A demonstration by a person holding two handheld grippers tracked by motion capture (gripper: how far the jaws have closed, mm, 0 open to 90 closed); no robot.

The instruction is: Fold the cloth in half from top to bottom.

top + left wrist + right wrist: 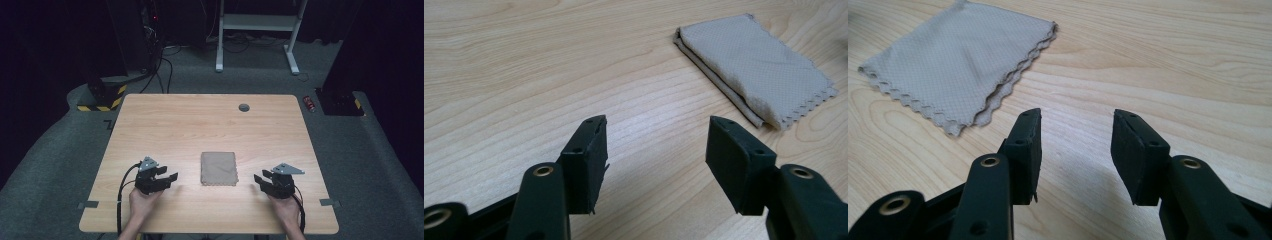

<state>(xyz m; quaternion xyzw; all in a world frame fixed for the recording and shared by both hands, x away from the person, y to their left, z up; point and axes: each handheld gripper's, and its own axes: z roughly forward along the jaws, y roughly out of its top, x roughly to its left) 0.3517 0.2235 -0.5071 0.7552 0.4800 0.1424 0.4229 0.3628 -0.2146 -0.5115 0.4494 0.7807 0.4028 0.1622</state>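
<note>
A folded beige-grey cloth (219,168) lies flat on the wooden table (200,125), near the front middle. Its edges are pinked. My left gripper (171,177) rests to the left of it, open and empty, a short gap from the cloth's left edge. My right gripper (257,180) sits to the right of the cloth, also open and empty. In the left gripper view the cloth (754,67) lies ahead to the upper right of the gripper (656,122). In the right gripper view the cloth (960,60) lies to the upper left of the gripper (1075,117).
A small dark round grommet (244,107) is set into the table near its far edge. Beyond the table stand a white desk frame (257,25), black cables and yellow-black striped bases (102,97) on grey carpet. A red can (309,103) lies on the floor at the right.
</note>
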